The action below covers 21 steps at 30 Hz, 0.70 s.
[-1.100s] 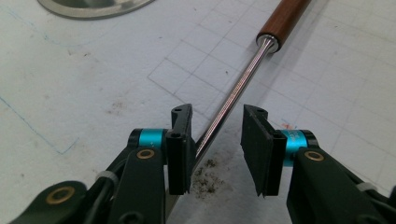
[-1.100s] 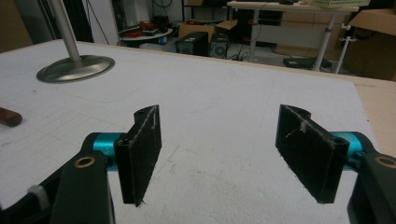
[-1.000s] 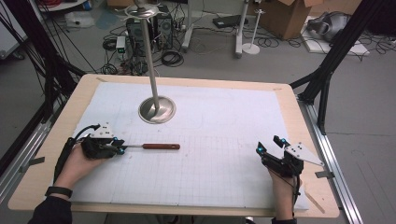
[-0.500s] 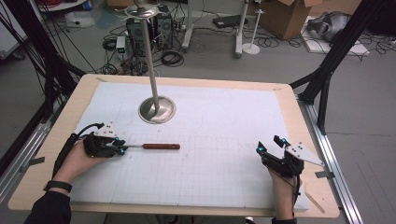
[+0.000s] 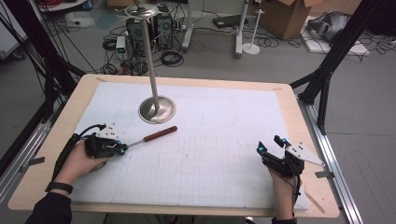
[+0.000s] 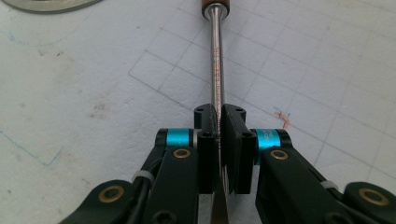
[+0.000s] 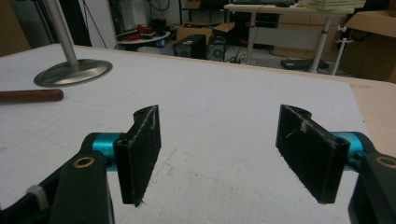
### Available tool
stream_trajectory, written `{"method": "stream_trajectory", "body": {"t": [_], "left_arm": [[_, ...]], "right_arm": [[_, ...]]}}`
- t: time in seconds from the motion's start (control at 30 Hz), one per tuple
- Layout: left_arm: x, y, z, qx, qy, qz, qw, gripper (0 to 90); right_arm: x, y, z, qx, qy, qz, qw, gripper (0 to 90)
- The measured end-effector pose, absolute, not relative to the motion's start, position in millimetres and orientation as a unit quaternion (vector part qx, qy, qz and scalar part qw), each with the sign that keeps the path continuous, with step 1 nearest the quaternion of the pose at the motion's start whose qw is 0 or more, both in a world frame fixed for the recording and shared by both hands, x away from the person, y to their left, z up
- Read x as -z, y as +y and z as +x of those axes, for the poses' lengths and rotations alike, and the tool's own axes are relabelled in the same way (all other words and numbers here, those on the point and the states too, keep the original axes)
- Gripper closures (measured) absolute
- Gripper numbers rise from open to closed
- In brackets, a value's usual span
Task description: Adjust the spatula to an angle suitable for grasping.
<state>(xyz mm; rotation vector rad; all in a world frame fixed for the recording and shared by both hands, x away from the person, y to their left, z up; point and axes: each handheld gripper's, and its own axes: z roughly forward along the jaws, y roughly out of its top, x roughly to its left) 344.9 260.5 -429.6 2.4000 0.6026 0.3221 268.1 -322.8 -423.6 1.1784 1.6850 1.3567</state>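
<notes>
A tool with a thin metal shaft (image 6: 215, 60) and a reddish-brown handle (image 5: 160, 134) lies on the white gridded mat (image 5: 224, 116), slanting up to the right. My left gripper (image 5: 122, 148) is shut on the near end of the shaft, and the left gripper view shows both pads (image 6: 208, 126) pressed against the metal. The handle's end points towards the round base of a metal stand (image 5: 157, 110). My right gripper (image 5: 269, 143) rests at the mat's near right, open, with nothing between its pads (image 7: 140, 149). From the right gripper view the handle (image 7: 30, 95) lies far off to the left.
The stand's pole (image 5: 147, 51) rises from its base at the mat's far left centre. The wooden table edge (image 5: 299, 121) borders the mat, with black frame legs (image 5: 327, 70) at the right. Cables, boxes and stands sit on the floor beyond.
My left gripper has swung the tool: its handle has moved away from me and now points up-right towards the stand base instead of straight right. The right gripper has stayed put.
</notes>
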Motion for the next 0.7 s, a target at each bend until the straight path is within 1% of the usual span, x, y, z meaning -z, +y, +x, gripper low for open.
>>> {"method": "stream_trajectory", "body": {"t": [0.2, 0.4, 0.7], "left_arm": [[430.2, 265.4, 338.3, -0.122, 0.240, 0.899, 0.345, 83.9], [427.8, 272.6, 328.6, -0.124, 0.245, 0.880, 0.387, 83.9], [416.5, 274.5, 316.0, -0.149, 0.250, 0.857, 0.425, 84.0]], "right_arm": [[423.7, -323.0, 268.5, -0.519, 0.644, 0.451, 0.334, 29.9], [423.8, -323.1, 268.4, -0.521, 0.643, 0.452, 0.333, 29.9], [423.9, -323.8, 268.7, -0.524, 0.640, 0.453, 0.334, 29.9]]}}
